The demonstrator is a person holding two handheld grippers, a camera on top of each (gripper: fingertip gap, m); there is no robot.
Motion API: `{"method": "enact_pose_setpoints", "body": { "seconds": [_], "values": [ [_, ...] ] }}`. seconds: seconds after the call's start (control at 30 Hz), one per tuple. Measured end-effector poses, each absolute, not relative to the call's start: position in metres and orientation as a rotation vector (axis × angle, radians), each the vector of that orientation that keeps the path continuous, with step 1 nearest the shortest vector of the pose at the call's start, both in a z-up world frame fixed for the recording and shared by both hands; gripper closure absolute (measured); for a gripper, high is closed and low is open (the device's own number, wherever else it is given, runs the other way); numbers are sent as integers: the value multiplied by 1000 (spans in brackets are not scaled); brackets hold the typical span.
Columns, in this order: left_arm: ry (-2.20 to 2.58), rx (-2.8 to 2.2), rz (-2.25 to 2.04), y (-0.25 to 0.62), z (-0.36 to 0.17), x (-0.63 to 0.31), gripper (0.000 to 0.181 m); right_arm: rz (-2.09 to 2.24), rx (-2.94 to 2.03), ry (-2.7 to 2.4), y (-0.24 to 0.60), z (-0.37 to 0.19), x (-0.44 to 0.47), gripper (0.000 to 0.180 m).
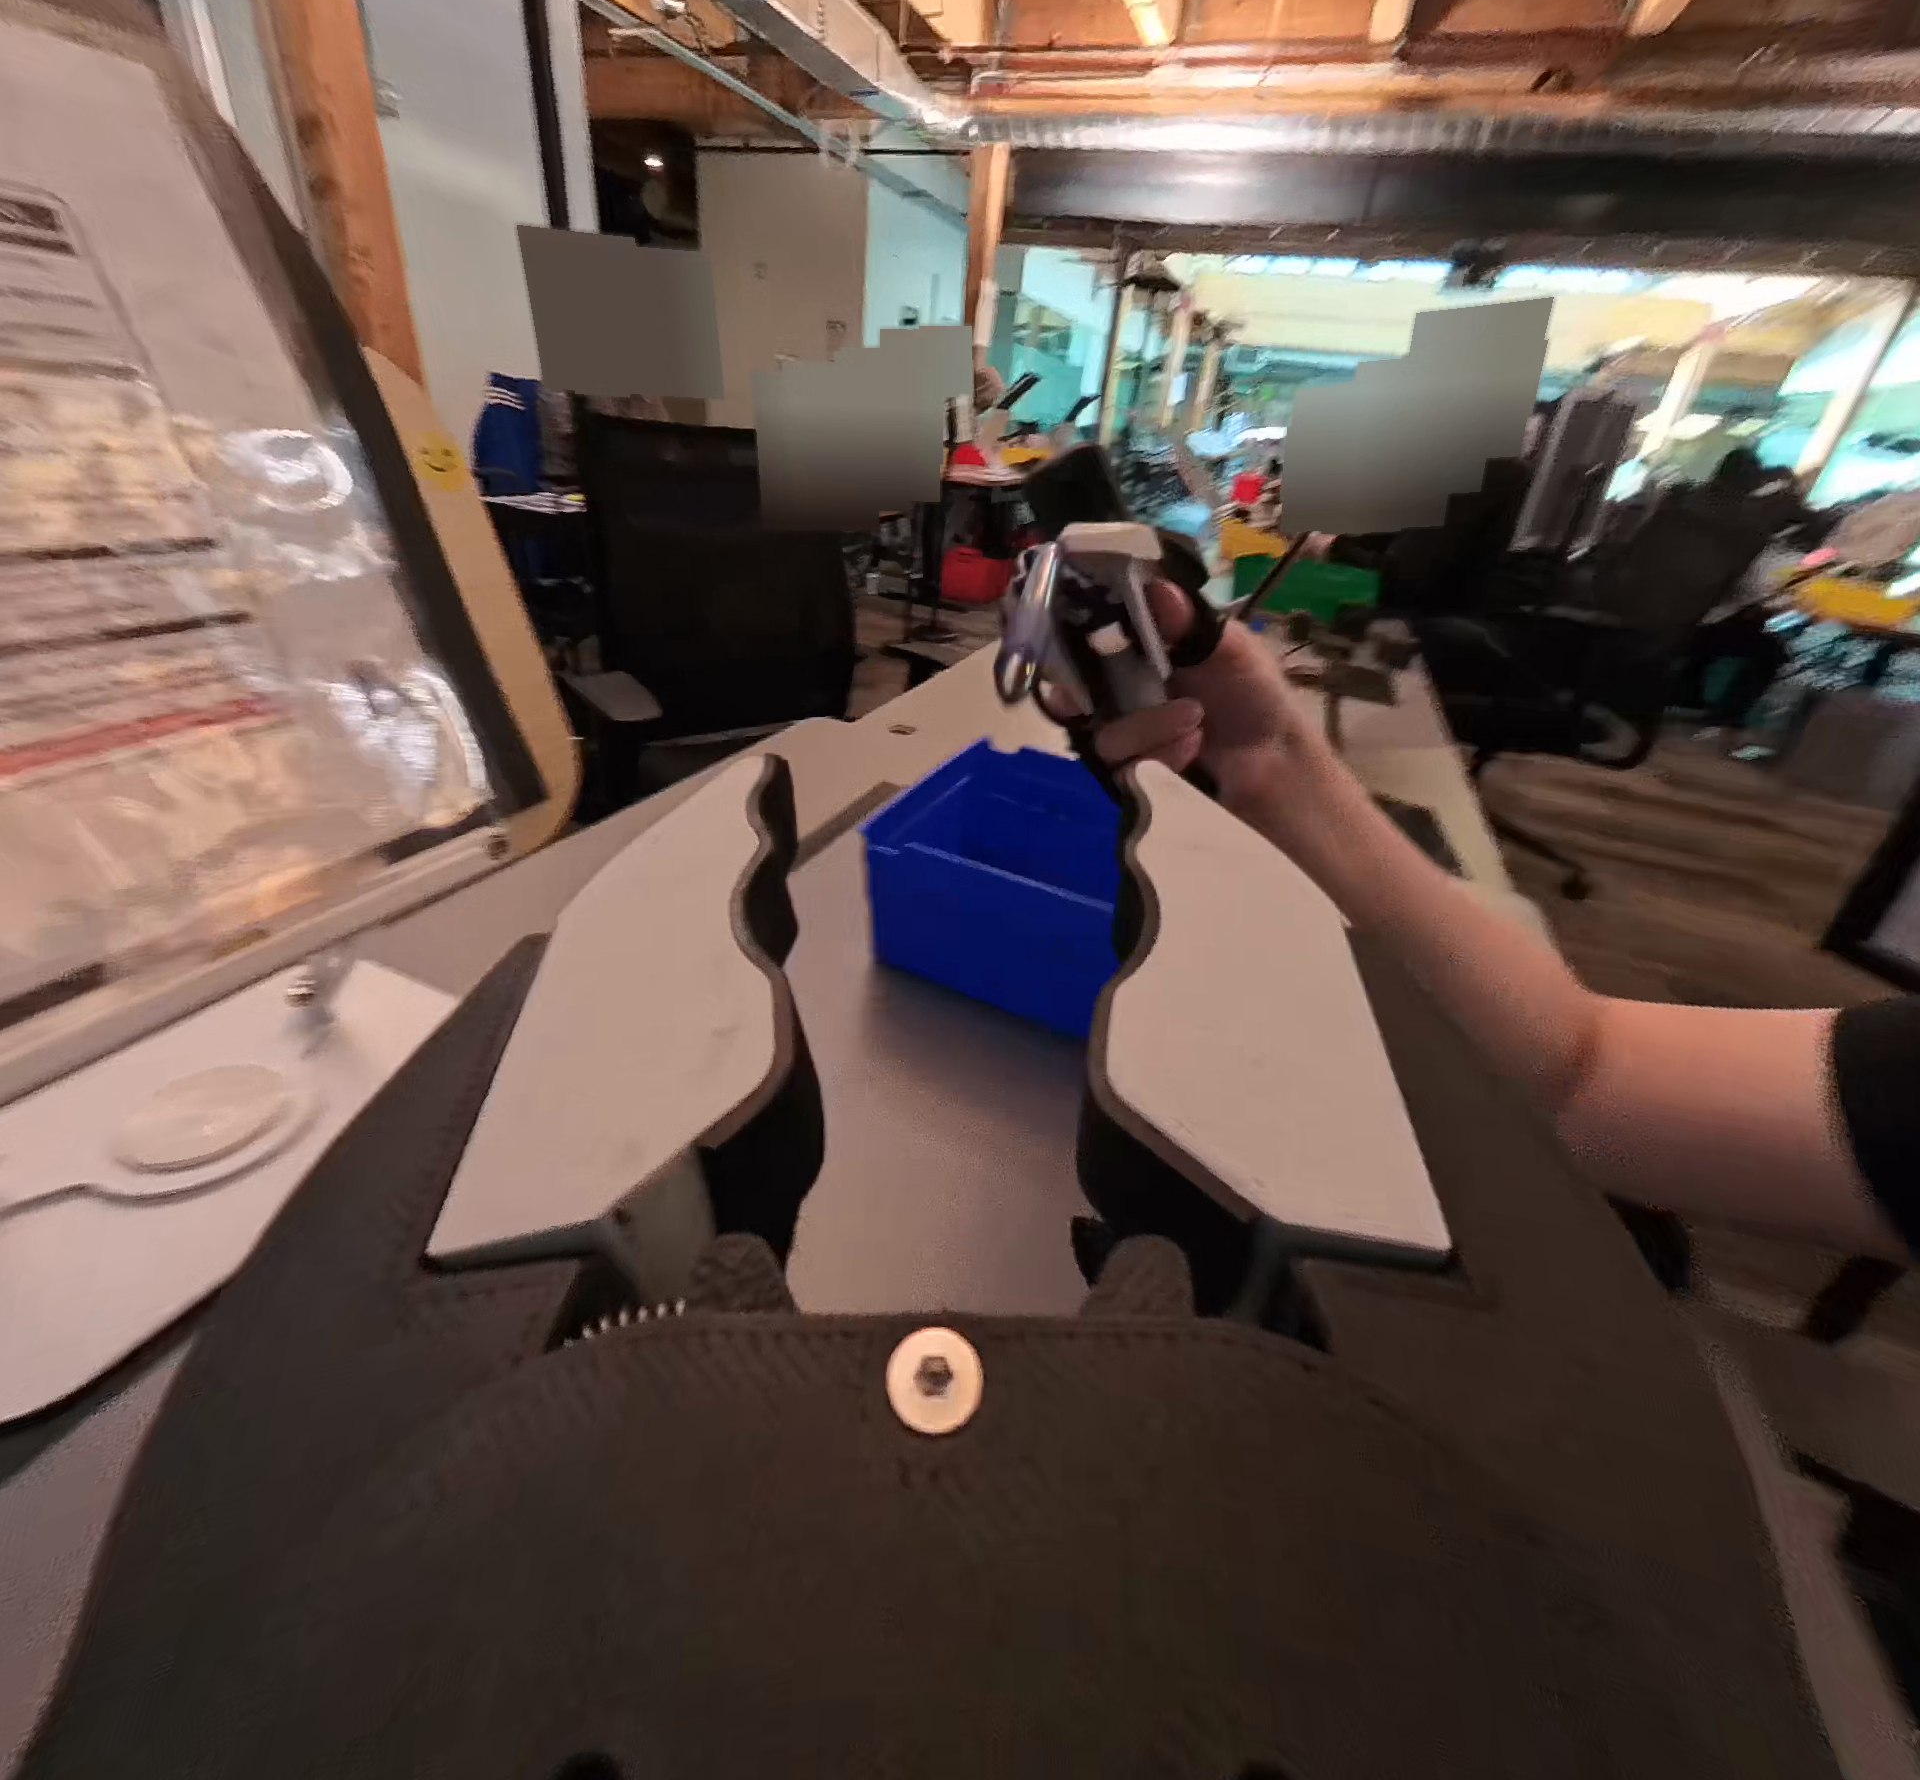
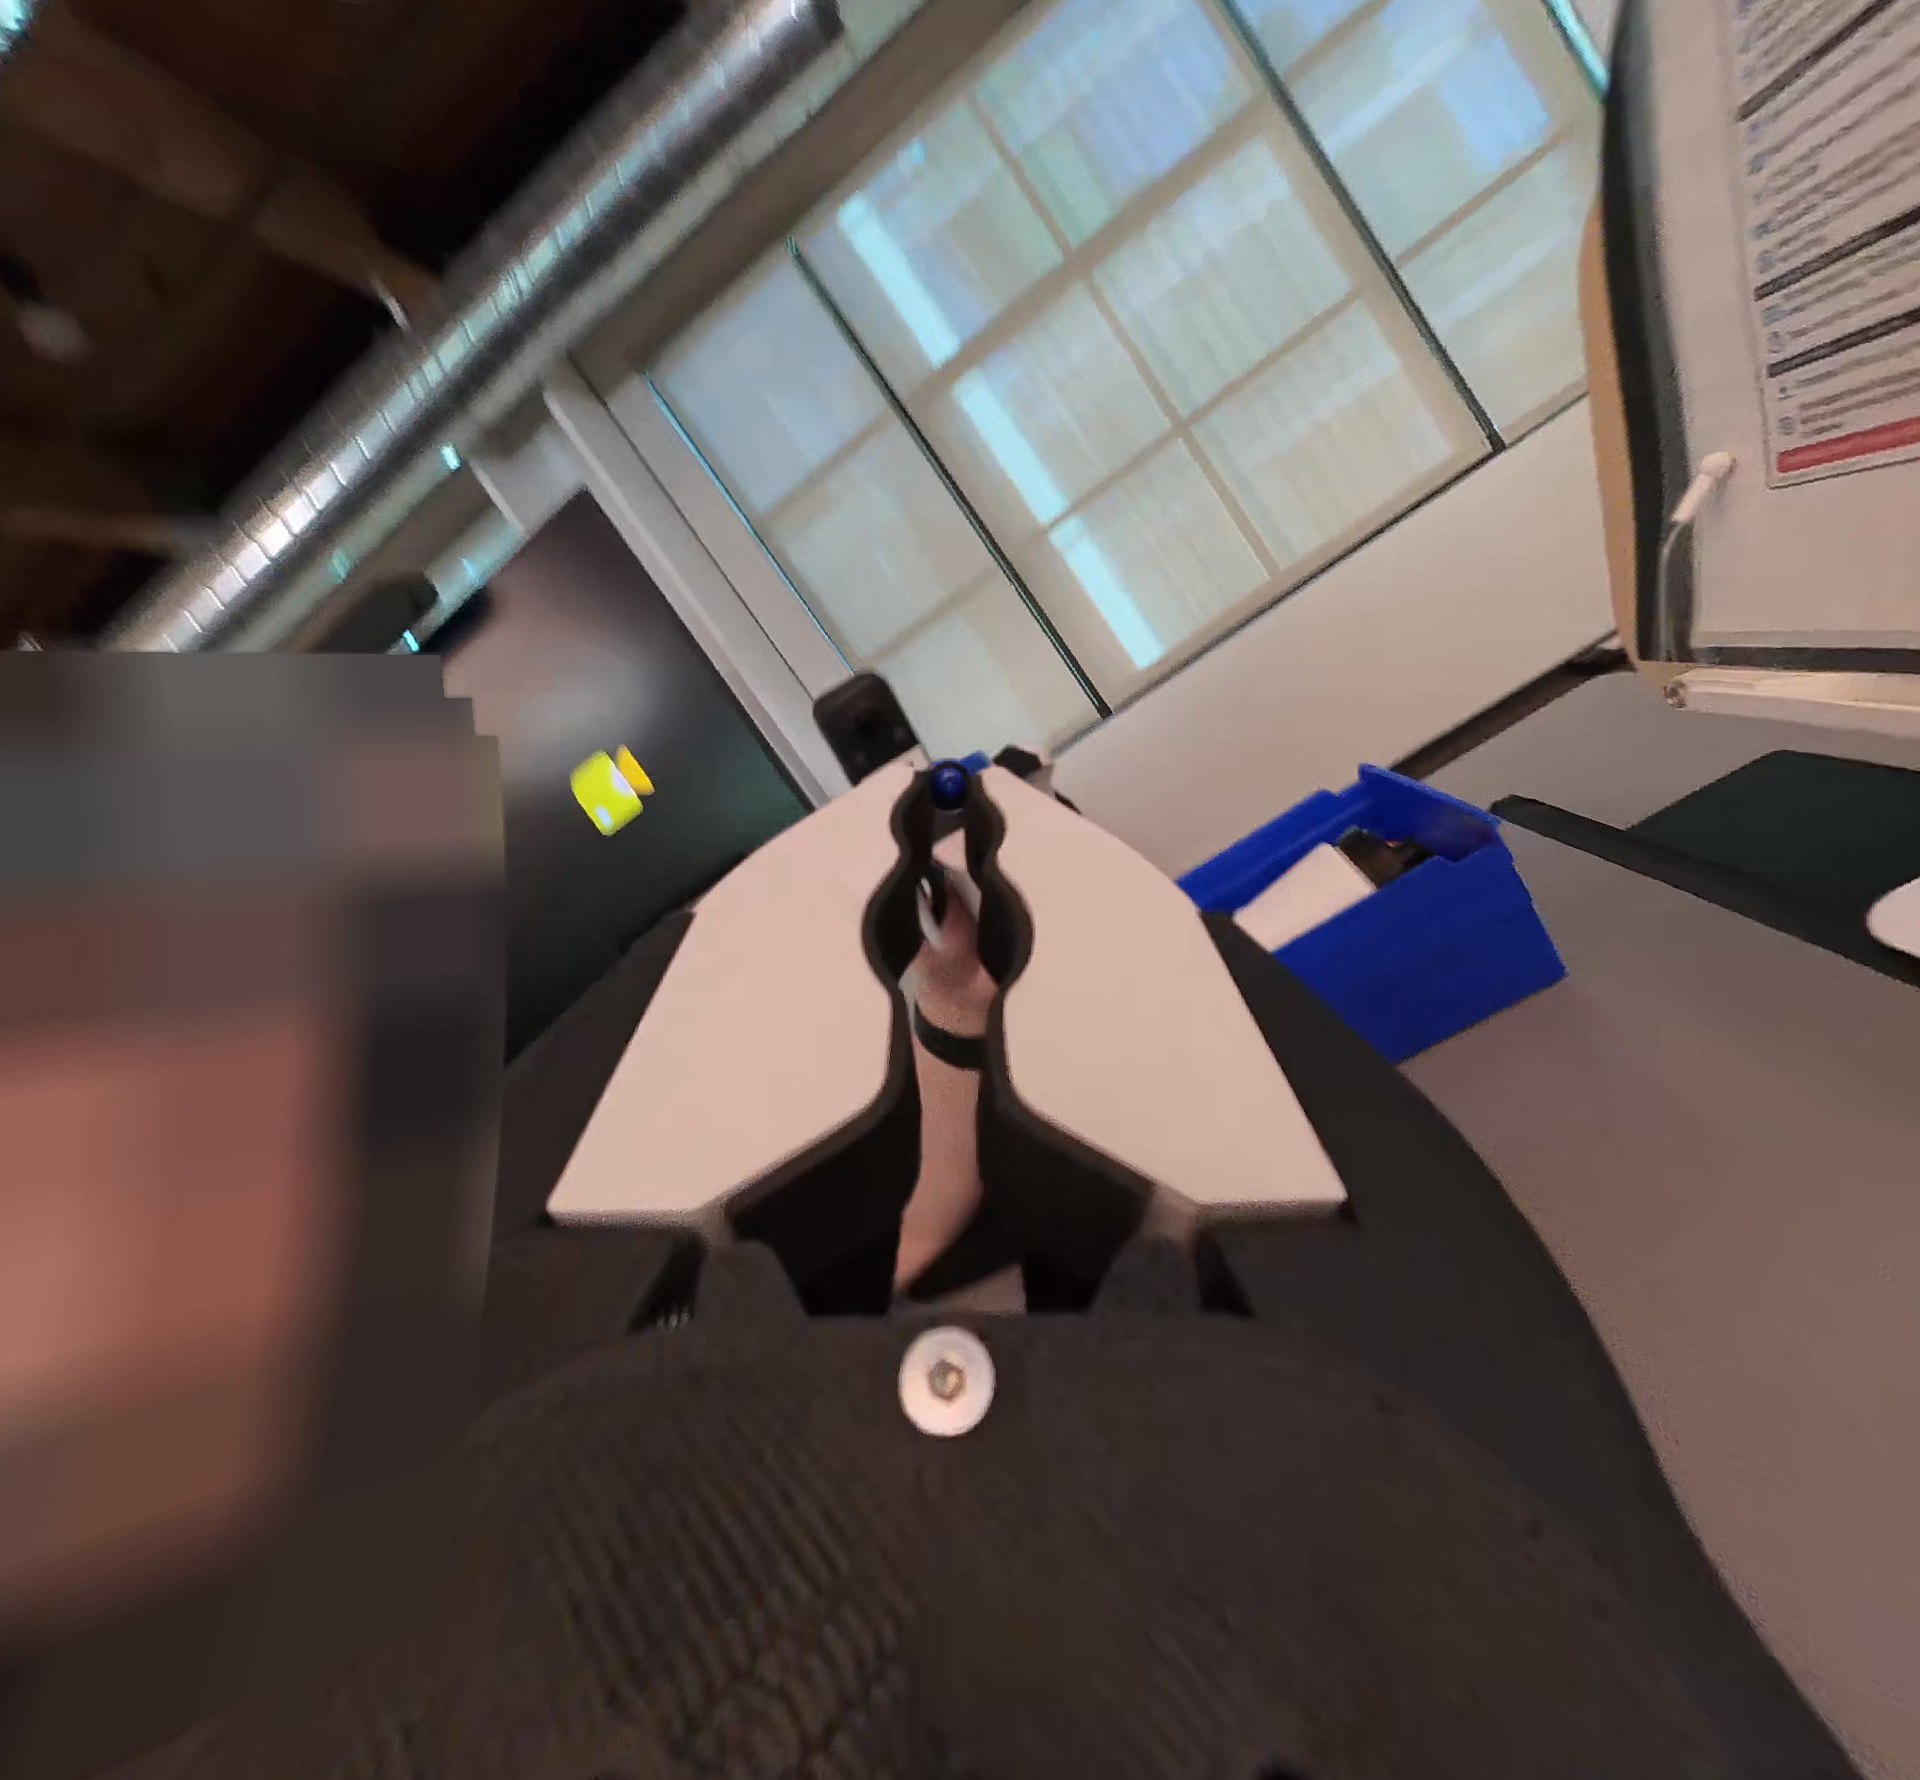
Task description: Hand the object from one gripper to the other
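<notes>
My right gripper (image 2: 948,800) is shut on a small metal carabiner-like clip (image 2: 948,781); only the clip's bluish end shows at the tips. In the left wrist view this gripper (image 1: 1081,608) is held up by a hand above the far side of the blue bin (image 1: 987,909), with the silvery clip (image 1: 1023,629) hanging from its tips. My left gripper (image 1: 951,785) is open and empty, low over the grey table (image 1: 935,1107), pointing at the bin and the clip. The clip is beyond and above its fingertips, apart from them.
The blue bin (image 2: 1423,941) stands on the table (image 2: 1683,1159) and holds a few white and black items. An upright board with a printed sheet (image 1: 208,535) stands at the left, also in the right wrist view (image 2: 1818,172). Office chairs (image 1: 727,608) stand behind the table. One gripper's finger ends stand about 15 cm off the other's.
</notes>
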State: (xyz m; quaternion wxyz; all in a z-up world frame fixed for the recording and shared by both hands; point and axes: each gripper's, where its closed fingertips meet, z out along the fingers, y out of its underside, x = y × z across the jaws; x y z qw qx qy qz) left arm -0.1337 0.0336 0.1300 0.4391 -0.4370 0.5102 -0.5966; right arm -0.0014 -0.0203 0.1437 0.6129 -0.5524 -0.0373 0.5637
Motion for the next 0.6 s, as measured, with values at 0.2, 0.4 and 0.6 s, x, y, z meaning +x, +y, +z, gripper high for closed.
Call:
{"method": "enact_pose_setpoints", "body": {
  "seconds": [0.2,0.4,0.6],
  "values": [
    [1312,-955,-1087,42,121,-131,144,1376,-1203,24,-14,138,19,173],
    [1274,-854,-955,24,129,-129,150,1387,-1247,-44,-13,139,-5,173],
    [1267,-825,-977,16,134,-131,160,1405,-1291,-99,-13,137,-25,173]
  ]
}}
